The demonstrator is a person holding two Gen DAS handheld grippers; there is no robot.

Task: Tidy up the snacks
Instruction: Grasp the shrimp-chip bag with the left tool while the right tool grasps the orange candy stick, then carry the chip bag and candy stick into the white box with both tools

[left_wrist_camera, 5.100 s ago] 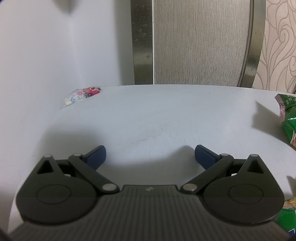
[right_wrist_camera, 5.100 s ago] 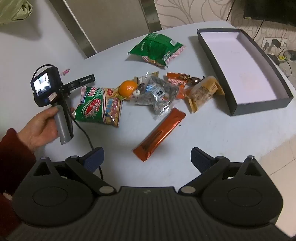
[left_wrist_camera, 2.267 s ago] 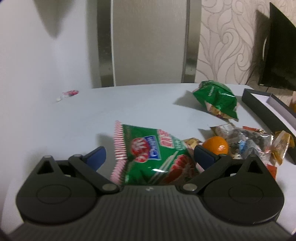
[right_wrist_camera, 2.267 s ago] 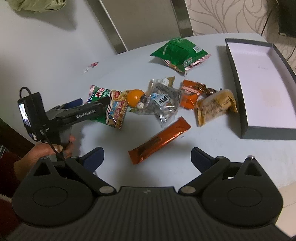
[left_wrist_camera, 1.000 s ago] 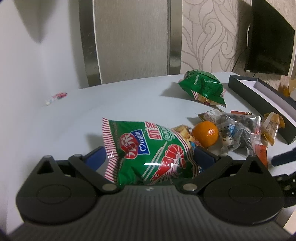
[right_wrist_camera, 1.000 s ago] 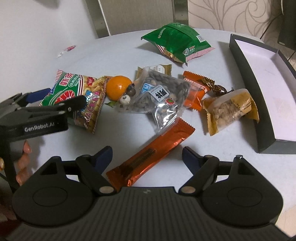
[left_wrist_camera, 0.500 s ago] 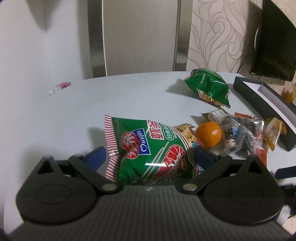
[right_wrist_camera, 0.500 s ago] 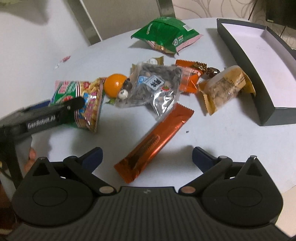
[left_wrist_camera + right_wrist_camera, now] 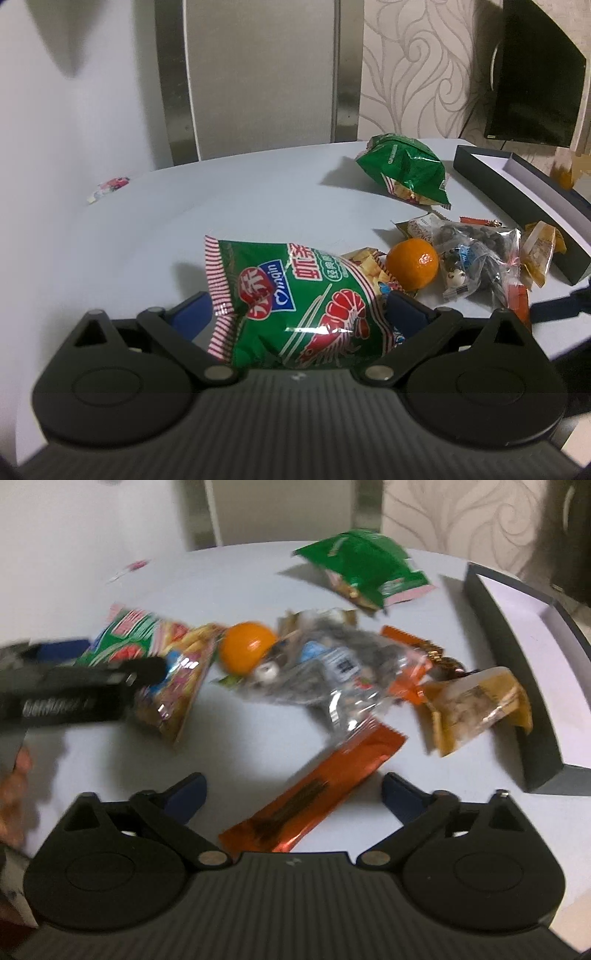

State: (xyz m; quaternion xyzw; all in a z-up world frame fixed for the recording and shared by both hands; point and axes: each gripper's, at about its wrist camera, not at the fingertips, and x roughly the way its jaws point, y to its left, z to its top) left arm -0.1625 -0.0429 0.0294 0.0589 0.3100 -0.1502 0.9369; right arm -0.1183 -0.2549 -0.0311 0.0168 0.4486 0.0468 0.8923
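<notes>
My left gripper (image 9: 295, 314) is open, its fingers either side of the green shrimp-chip bag (image 9: 295, 302) on the white table; the bag also shows in the right wrist view (image 9: 155, 653). My right gripper (image 9: 293, 794) is open over the near end of a long orange bar (image 9: 314, 794). An orange (image 9: 412, 264), a clear bag of dark snacks (image 9: 476, 254), a yellow packet (image 9: 476, 709) and a second green bag (image 9: 406, 173) lie beyond. The black box (image 9: 517, 686) with a white inside stands at the right.
A small pink-and-white wrapper (image 9: 109, 186) lies at the table's far left by the wall. A dark screen (image 9: 535, 77) stands behind the box. The table (image 9: 258, 192) edge curves along the wall.
My right gripper has moved forward and lower over the orange bar; its view is blurred. My left gripper has slid further around the shrimp-chip bag. Both stay open.
</notes>
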